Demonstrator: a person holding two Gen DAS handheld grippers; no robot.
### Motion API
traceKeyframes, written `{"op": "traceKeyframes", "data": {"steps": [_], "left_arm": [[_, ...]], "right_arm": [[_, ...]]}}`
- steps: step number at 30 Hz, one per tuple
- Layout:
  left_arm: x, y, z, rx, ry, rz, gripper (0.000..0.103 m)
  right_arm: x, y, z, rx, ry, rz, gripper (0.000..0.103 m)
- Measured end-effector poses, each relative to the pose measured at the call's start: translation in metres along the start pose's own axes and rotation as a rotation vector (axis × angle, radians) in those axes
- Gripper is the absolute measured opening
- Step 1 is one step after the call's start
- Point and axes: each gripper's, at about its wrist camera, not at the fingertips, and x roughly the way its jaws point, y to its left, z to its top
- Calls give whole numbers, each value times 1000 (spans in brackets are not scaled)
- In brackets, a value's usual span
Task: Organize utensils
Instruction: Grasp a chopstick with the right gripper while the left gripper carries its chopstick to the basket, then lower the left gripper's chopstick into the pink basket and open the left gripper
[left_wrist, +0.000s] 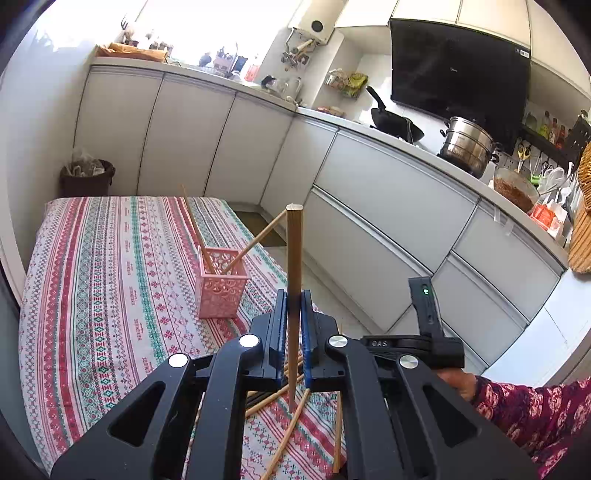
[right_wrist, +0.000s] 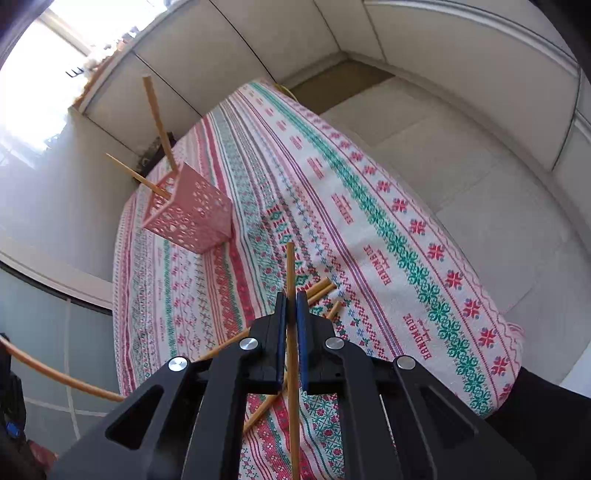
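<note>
a desk (left_wrist: 92, 258) covered with a striped, patterned cloth fills most of both views, with white kitchen cupboards (left_wrist: 388, 192) beyond it. everything for the job sits on that cloth, so both hands can work without leaving it.

ahead of the left gripper (left_wrist: 294, 295) and a little to its left stands a pink holder (left_wrist: 221, 284) with cut-out sides, upright and open at the top. two chopsticks already lean inside it, propped against its rim, because they are far taller than the holder. from the right gripper (right_wrist: 290, 297) the same holder (right_wrist: 192, 214) lies ahead and to the left, well apart.

the left jaws are pinched narrow on one chopstick (left_wrist: 294, 266), which rises steeply past the jaws with its blunt end up. that pose likely suits dropping it end-first into the holder.

the right jaws are also nearly closed, gripping a second chopstick (right_wrist: 291, 273) along their line, its far end pointing out over the cloth. it appears clear of the cloth, though the lower end runs out of sight.

under and just beside both sets of jaws lie loose chopsticks (left_wrist: 277, 397), crossed in a small scatter on the cloth, not yet sorted. in the right view a few ends (right_wrist: 321, 290) poke out just right of the jaws.

a patterned sleeve (left_wrist: 535, 413) shows to the right of the left jaws, behind the other gripper's handle.
</note>
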Motion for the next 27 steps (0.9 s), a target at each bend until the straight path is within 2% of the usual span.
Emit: {"op": "traceKeyframes", "data": {"steps": [1, 6, 11, 15, 20, 27], "left_arm": [[-1, -2, 2, 2, -23, 5, 7], [-4, -15, 19, 7, -144, 45, 7], [17, -19, 44, -6, -173, 108, 7], [37, -19, 69, -13, -214, 166, 7], [60, -10, 96, -18, -267, 229, 6], [100, 14, 108, -2, -260, 314, 6]], "right_arm": [[-17, -8, -1, -23, -25, 8, 6], [-69, 5, 3, -154, -152, 49, 6], [-120, 7, 18, -203, -246, 102, 6], [-152, 18, 45, -207, -322, 154, 6], [-178, 44, 92, -223, -420, 226, 6], [-179, 85, 135, -265, -519, 270, 6]]}}
